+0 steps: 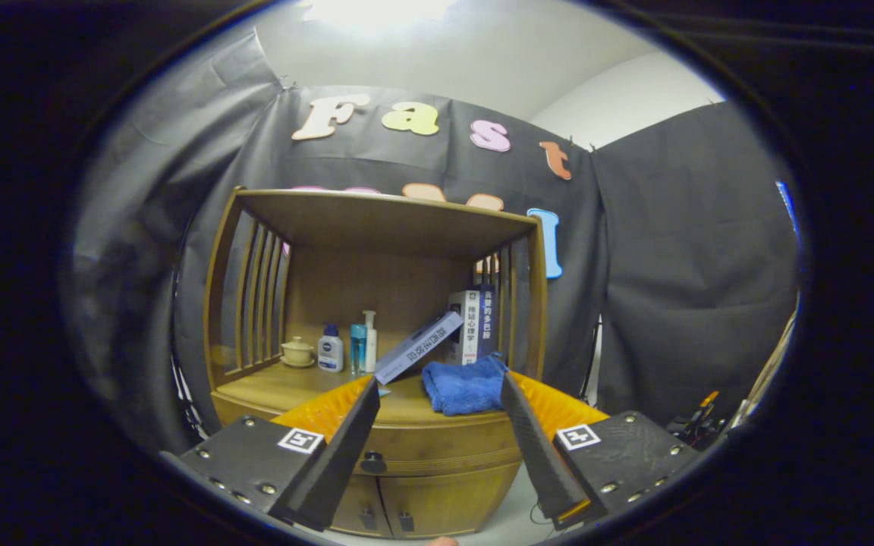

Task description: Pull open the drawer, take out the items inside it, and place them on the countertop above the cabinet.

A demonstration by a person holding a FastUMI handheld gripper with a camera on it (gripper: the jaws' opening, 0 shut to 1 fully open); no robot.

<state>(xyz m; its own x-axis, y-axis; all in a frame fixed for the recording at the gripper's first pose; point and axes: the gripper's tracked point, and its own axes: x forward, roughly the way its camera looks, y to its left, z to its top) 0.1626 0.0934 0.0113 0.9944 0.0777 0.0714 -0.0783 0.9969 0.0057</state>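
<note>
Wood: a honey-brown cabinet (437,455) stands against the black cloth wall, its curved front facing the camera.
Gripper view, fingers: the gripper (437,394) has its two dark fingers (346,440) spread wide apart, holding nothing; orange parts sit behind them.
Drawer: the drawer (444,440) is shut, a band of wood under the desk, with a dark round knob (373,461) just beside the left finger, seen between the two fingers.
Doors: below the drawer are two cabinet doors (437,504), each with a small dark handle near the middle seam.
Desk: the desk (285,387) is smooth wood, lying beyond the fingers, under a slatted hutch (384,216) with a flat wooden roof.
On the desk, left: a small lidded cup on a saucer (298,352), then a white and blue bottle (330,350), a slim blue bottle (358,349) and a white pump bottle (370,340), close together.
On the desk, middle: a book (418,346) leans tilted against upright books (475,324) at the right rear.
On the desk, right: a folded blue towel (466,385) lies near the front edge, just beside the right finger's tip.
Room: grey-black cloth hangs on both sides; a white ceiling with a bright light shows above; cables and tools lie low at the far right.
</note>
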